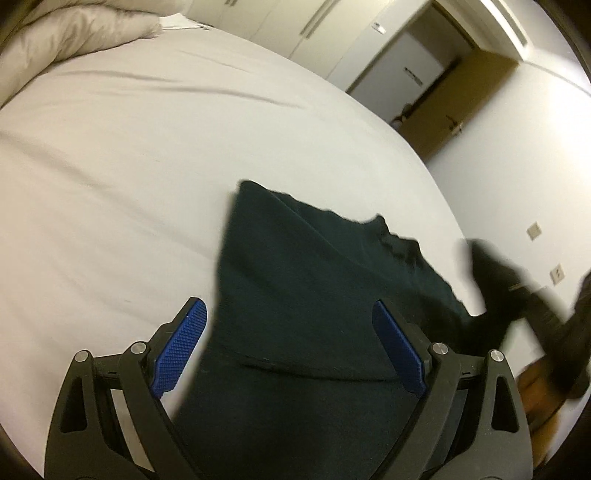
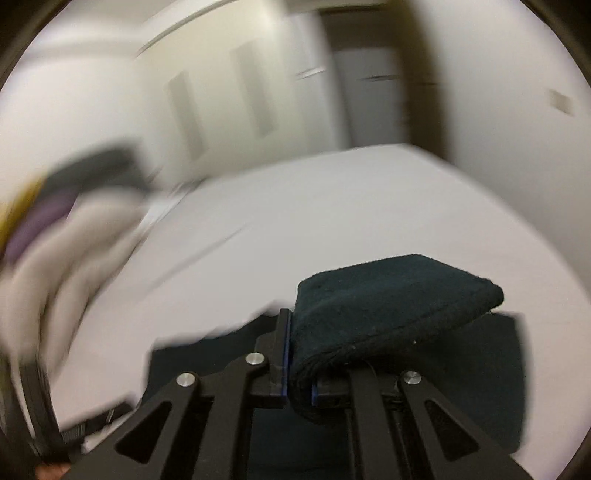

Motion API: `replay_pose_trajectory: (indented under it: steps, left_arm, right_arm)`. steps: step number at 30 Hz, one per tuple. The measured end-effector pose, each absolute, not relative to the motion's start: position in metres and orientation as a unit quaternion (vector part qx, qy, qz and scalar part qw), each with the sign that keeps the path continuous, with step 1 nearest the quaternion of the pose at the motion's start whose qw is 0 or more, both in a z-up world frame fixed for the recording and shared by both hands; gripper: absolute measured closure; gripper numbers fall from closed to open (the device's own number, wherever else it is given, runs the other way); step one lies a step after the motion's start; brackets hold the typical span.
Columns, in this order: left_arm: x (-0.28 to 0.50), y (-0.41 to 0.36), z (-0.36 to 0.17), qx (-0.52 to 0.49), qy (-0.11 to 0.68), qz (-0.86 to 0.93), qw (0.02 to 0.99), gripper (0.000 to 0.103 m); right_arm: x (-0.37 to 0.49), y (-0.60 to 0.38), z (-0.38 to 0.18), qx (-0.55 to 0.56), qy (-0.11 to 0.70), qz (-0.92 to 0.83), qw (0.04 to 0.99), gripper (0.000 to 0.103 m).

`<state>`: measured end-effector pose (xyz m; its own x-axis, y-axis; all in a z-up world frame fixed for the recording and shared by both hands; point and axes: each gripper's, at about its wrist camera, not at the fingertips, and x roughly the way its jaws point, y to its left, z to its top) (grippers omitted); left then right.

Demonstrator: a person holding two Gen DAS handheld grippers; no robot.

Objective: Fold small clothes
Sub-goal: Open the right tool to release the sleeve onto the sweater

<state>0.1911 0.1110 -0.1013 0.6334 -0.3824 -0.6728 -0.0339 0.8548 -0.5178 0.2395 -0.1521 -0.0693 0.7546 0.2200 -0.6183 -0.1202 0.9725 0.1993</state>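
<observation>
The left claw (image 1: 290,347) tilts downward with its ribbed blue pads (image 1: 181,349) spread wide, holding nothing, above a dark green garment (image 1: 314,280) lying flat near the right edge of the bed (image 1: 129,155). The sheet is smooth white with faint creases; a puffy duvet (image 1: 74,33) bunches at the far left corner. The right claw (image 2: 299,369) pinches a thick fold of the same soft, fuzzy garment (image 2: 399,302), lifting it over the bed (image 2: 332,214).
</observation>
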Motion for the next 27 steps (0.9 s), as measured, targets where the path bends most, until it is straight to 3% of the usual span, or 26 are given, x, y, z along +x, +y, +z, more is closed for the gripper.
replay_pose_trajectory:
  steps: [2, 3, 10, 17, 21, 27]
  left_arm:
    - [0.197, 0.124, -0.105, -0.269, 0.419, -0.092, 0.862, 0.011]
    - [0.197, 0.128, -0.106, -0.274, 0.422, -0.091, 0.859, 0.011]
    - [0.192, 0.141, -0.103, -0.281, 0.415, -0.093, 0.860, 0.011]
    - [0.207, 0.064, -0.068, -0.156, 0.403, -0.127, 0.893, 0.011]
    - [0.214, 0.023, -0.069, -0.109, 0.412, -0.123, 0.896, 0.011]
    - [0.189, 0.044, -0.083, -0.165, 0.407, -0.104, 0.892, 0.011]
  right_arm:
    - [0.251, -0.088, -0.112, 0.039, 0.422, 0.164, 0.891, 0.041]
    - [0.251, -0.070, -0.128, 0.026, 0.458, 0.171, 0.872, 0.043]
    - [0.194, -0.152, -0.121, 0.205, 0.391, 0.159, 0.883, 0.038]
    - [0.154, -0.249, -0.112, 0.346, 0.309, 0.123, 0.877, 0.037]
    - [0.168, -0.278, -0.123, 0.400, 0.318, 0.132, 0.849, 0.037]
    - [0.226, -0.258, -0.155, 0.400, 0.413, 0.122, 0.809, 0.037]
